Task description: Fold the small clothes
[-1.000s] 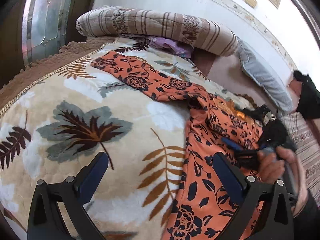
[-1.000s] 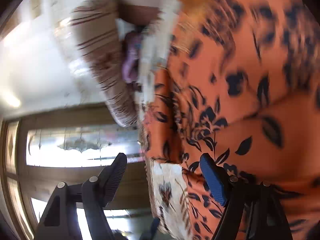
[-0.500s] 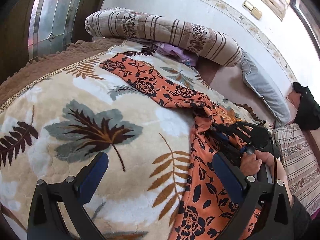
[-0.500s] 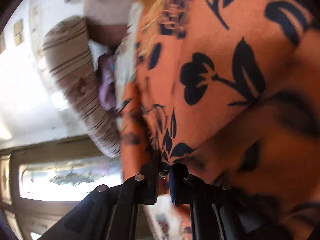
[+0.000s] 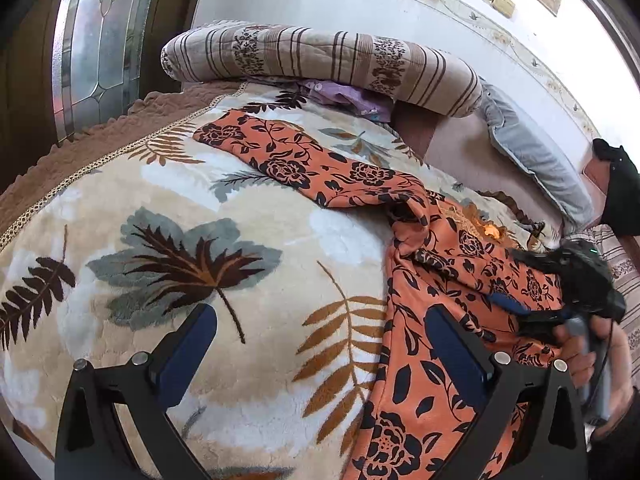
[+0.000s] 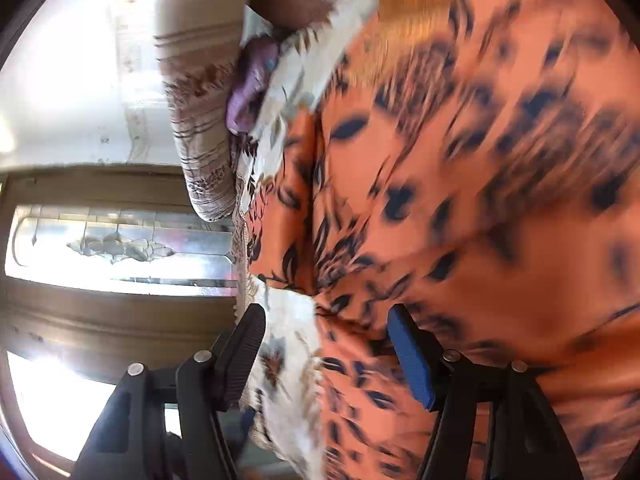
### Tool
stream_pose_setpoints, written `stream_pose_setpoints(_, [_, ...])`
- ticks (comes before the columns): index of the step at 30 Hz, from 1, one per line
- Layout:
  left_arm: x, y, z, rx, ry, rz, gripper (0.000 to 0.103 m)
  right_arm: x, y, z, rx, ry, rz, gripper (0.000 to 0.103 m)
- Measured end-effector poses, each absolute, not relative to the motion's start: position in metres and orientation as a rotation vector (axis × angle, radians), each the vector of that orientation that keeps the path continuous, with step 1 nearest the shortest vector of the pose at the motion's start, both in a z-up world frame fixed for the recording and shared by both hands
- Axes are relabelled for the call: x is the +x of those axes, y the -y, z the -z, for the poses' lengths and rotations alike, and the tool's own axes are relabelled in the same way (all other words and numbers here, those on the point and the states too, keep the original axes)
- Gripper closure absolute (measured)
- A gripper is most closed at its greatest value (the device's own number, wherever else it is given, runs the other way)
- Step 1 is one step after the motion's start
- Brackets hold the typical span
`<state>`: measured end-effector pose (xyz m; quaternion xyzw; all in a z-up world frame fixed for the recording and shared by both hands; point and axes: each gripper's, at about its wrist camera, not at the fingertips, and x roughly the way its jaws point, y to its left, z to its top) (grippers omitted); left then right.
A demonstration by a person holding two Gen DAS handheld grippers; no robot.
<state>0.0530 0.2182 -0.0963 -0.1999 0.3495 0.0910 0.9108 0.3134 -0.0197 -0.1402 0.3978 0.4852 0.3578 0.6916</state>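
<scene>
Low over the bed, left gripper (image 5: 320,356) angled down, jaws wide, empty, above the leaf-print blanket (image 5: 208,240). Only there visible: right gripper (image 5: 532,312) in a hand (image 5: 584,352), resting on the orange floral garment (image 5: 440,280). Close up, right gripper (image 6: 326,354) rolled sideways, opening, blurred cloth between, ungripped.

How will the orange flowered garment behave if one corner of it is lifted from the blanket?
The orange flowered garment is probably floppy: it already lies in soft folds. It likely drapes and trails rather than holding shape. The plush blanket may drag on it slightly.
</scene>
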Motion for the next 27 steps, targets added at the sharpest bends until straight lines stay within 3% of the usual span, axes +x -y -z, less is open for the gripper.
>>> stream_pose_setpoints(5, [0.051,-0.227,0.101,-0.463,-0.734,-0.199,0.000,0.384,0.175,0.147,0.999,-0.874,-0.532,0.036])
stream_pose_setpoints(7, [0.051,-0.229,0.105,-0.476,-0.747,-0.205,0.000,0.410,0.226,0.166,1.090,-0.884,-0.443,0.036])
stream_pose_setpoints(8, [0.052,-0.230,0.106,-0.476,-0.756,-0.209,0.000,0.428,0.253,0.178,1.129,-0.887,-0.412,0.047])
stream_pose_setpoints(9, [0.053,-0.230,0.108,-0.469,-0.764,-0.217,0.000,0.433,0.268,0.180,1.121,-0.878,-0.365,0.065])
stream_pose_setpoints(10, [0.054,-0.230,0.109,-0.464,-0.769,-0.225,0.000,0.436,0.279,0.179,1.100,-0.862,-0.324,0.067])
stream_pose_setpoints(14, [0.062,-0.226,0.114,-0.466,-0.782,-0.214,0.000,0.441,0.281,0.159,0.971,-0.845,-0.319,0.065])
stream_pose_setpoints(17, [0.065,-0.221,0.113,-0.455,-0.791,-0.193,0.000,0.438,0.266,0.140,0.923,-0.789,-0.445,0.032])
stream_pose_setpoints(20, [0.064,-0.223,0.109,-0.487,-0.787,-0.167,0.000,0.449,0.262,0.148,0.861,-0.813,-0.379,0.031])
stream_pose_setpoints(22, [0.064,-0.228,0.103,-0.511,-0.775,-0.160,0.000,0.451,0.271,0.161,0.989,-0.814,-0.344,0.032])
stream_pose_setpoints(27, [0.095,-0.256,0.080,-0.564,-0.724,-0.133,0.000,0.392,0.211,0.103,0.741,-0.722,-0.462,0.031])
